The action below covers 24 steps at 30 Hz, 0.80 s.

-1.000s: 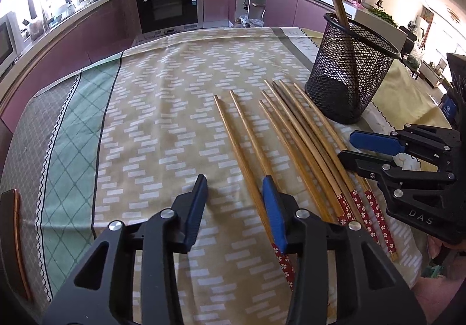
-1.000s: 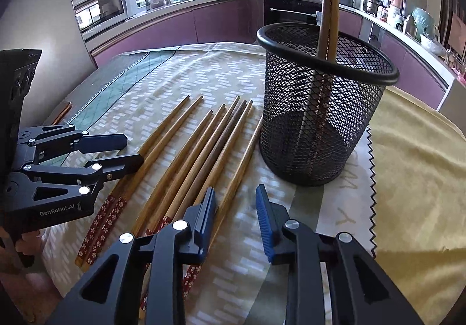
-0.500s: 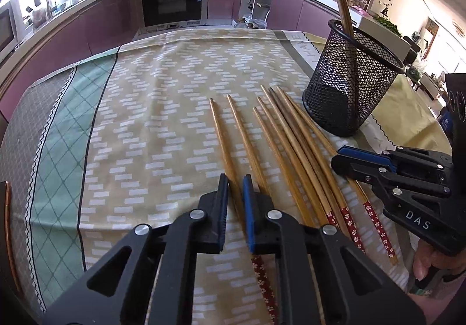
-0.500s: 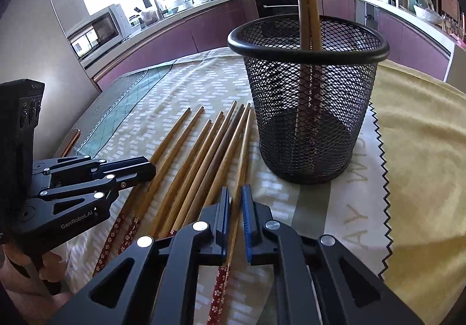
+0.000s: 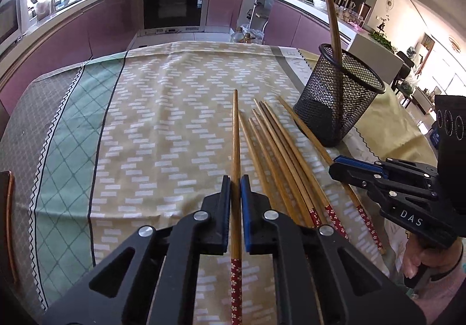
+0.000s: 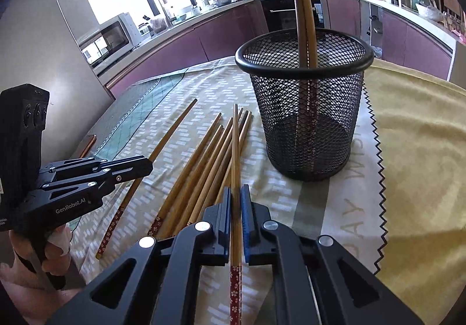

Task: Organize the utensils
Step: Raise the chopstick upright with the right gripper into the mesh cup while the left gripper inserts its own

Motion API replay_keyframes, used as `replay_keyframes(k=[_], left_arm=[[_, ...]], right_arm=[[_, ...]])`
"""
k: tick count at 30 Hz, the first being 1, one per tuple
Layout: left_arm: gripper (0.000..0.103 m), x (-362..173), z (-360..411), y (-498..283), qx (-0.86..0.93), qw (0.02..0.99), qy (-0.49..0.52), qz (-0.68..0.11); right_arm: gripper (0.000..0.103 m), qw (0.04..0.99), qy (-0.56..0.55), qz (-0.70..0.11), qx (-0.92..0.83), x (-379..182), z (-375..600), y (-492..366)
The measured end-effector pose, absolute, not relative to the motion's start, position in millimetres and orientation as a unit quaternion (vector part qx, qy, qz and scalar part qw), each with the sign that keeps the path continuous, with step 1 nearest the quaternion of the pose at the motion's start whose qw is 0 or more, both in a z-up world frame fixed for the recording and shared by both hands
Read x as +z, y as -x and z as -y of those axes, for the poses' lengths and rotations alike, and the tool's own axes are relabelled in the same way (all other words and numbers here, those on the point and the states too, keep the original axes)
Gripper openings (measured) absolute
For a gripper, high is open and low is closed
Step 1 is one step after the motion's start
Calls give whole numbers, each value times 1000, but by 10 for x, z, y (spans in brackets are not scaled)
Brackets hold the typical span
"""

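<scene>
My left gripper [image 5: 236, 179] is shut on a wooden chopstick [image 5: 235, 132] with a red flowered end, lifted off the cloth. My right gripper [image 6: 236, 189] is shut on another such chopstick [image 6: 235, 138], also raised. Several more chopsticks [image 5: 279, 156] lie side by side on the tablecloth, also in the right wrist view [image 6: 201, 162]. A black mesh holder [image 6: 305, 103] stands upright ahead of the right gripper with two chopsticks [image 6: 303, 4] in it; it also shows in the left wrist view [image 5: 337, 103] at the right. The right gripper appears in the left view [image 5: 355, 170], the left gripper in the right view [image 6: 128, 167].
A patterned tablecloth [image 5: 163, 127] covers the table, with a yellow cloth [image 6: 413, 144] at the right. A brown object [image 5: 8, 208] lies at the table's left edge. Purple kitchen cabinets and an oven [image 5: 171, 7] stand beyond the far edge.
Both grippers went from open to shut, each on one chopstick, and both chopsticks have been lifted off the cloth and away from the row.
</scene>
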<state>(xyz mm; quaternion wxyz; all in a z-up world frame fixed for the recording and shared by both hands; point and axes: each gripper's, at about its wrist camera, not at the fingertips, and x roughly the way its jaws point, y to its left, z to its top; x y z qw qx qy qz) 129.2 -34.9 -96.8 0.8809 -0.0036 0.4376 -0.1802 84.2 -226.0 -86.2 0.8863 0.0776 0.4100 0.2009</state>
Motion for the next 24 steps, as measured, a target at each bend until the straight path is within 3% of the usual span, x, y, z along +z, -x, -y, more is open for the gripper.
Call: replay_keyframes(k=[24], left_arm=[[8, 62, 268, -891, -288, 896, 53, -333]], right_arm=[[6, 914, -124, -297, 248, -153, 2651, -562]])
